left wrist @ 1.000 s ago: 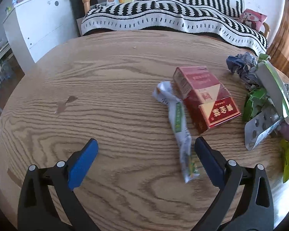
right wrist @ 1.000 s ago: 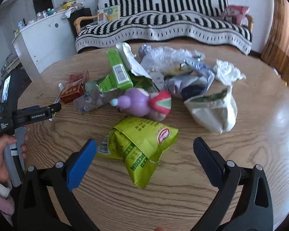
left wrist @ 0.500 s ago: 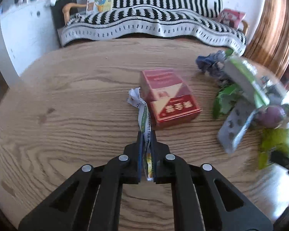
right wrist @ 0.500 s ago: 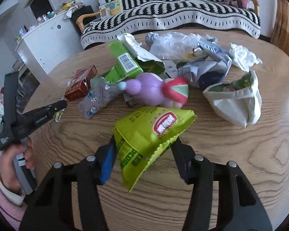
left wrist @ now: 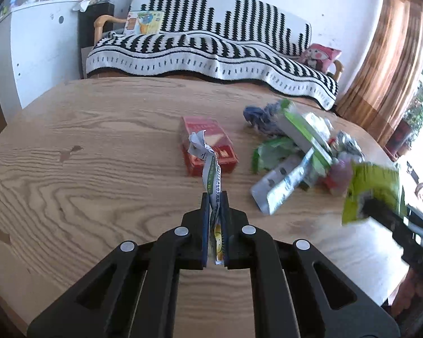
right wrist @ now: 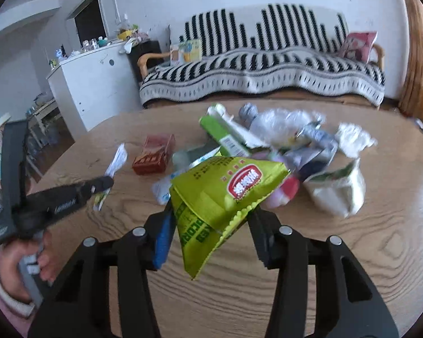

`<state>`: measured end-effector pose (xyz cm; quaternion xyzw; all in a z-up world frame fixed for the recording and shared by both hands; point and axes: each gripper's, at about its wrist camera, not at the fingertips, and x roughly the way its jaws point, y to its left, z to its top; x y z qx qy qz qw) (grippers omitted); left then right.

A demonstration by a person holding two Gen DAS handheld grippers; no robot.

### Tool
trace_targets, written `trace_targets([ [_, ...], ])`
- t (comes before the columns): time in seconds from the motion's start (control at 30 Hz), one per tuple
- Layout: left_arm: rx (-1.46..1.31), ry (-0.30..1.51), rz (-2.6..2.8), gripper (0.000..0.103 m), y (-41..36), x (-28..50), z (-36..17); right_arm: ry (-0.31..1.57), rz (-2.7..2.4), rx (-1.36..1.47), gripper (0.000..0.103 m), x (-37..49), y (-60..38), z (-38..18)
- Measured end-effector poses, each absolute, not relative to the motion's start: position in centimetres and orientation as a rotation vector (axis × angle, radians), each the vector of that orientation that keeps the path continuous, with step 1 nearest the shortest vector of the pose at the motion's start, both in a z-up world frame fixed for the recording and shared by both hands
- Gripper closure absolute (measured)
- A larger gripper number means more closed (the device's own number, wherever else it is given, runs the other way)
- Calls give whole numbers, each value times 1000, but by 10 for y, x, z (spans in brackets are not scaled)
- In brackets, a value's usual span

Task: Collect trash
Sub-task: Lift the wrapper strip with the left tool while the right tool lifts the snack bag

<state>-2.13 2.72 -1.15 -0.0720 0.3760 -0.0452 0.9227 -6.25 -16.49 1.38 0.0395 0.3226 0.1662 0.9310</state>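
Note:
My left gripper [left wrist: 214, 197] is shut on a thin white-and-green wrapper [left wrist: 210, 166], which sticks up from the jaws above the wooden table [left wrist: 98, 155]. Behind it lies a red carton [left wrist: 208, 146]. My right gripper [right wrist: 211, 211] holds a yellow-green snack bag [right wrist: 225, 191] clear of the table. Its jaws are closing, with the pads pressed against the bag's sides. The right wrist view shows the left gripper [right wrist: 98, 184] at the left with the wrapper [right wrist: 117, 163] in it. The left wrist view shows the snack bag [left wrist: 372, 188] at the right, blurred.
A heap of trash [right wrist: 282, 129] covers the table's middle: a green carton [right wrist: 222, 135], clear plastic, a blister pack [left wrist: 282, 183] and a white pouch [right wrist: 338, 191]. Beyond the table stand a striped sofa [left wrist: 211, 56] and a white cabinet [right wrist: 93, 84]. A hand [right wrist: 19, 267] grips the left tool.
Both grippers were open a second ago. The left one shut on the wrapper and lifted it. The right one closed around the snack bag and raised it off the table.

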Motion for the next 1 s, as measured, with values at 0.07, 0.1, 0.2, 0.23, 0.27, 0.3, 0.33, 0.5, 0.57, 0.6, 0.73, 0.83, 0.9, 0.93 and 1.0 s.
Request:
trace_targets([
  [0.07,-145,779,-107,97,24,-24,-13,661,323,90,55,-61,-170,15],
  [0.1,-139,777,-111,97,21,-25,-12,665,318,95,55,-61,-172,15],
  [0.2,-130,770,-120,97,18,-25,-10,688,309,127,54,-57,-180,11],
  [0.23,-131,770,-123,97,17,-25,-10,697,305,133,54,-55,-180,9],
  [0.27,-132,770,-127,97,16,-26,-11,702,304,137,54,-54,-182,9],
  [0.3,-134,773,-131,97,17,-25,-11,704,303,136,54,-53,-181,7],
  [0.33,-132,773,-133,97,16,-24,-11,704,298,127,54,-53,-180,7],
  [0.5,-129,775,-137,97,15,-24,-11,695,298,64,53,-57,-166,7],
  [0.57,-129,779,-136,97,16,-24,-12,703,294,45,53,-57,-163,6],
  [0.6,-130,781,-136,97,17,-23,-12,709,288,41,53,-56,-162,4],
  [0.73,-128,785,-131,97,19,-22,-13,733,250,50,53,-52,-164,0],
  [0.83,-124,786,-129,97,19,-22,-14,749,224,69,53,-48,-170,-3],
  [0.9,-127,786,-131,97,20,-23,-14,750,214,77,53,-48,-173,-4],
  [0.93,-126,786,-130,97,20,-23,-14,748,212,78,53,-48,-175,-4],
  [1.0,-124,786,-130,97,20,-23,-14,739,211,83,53,-49,-177,-3],
])
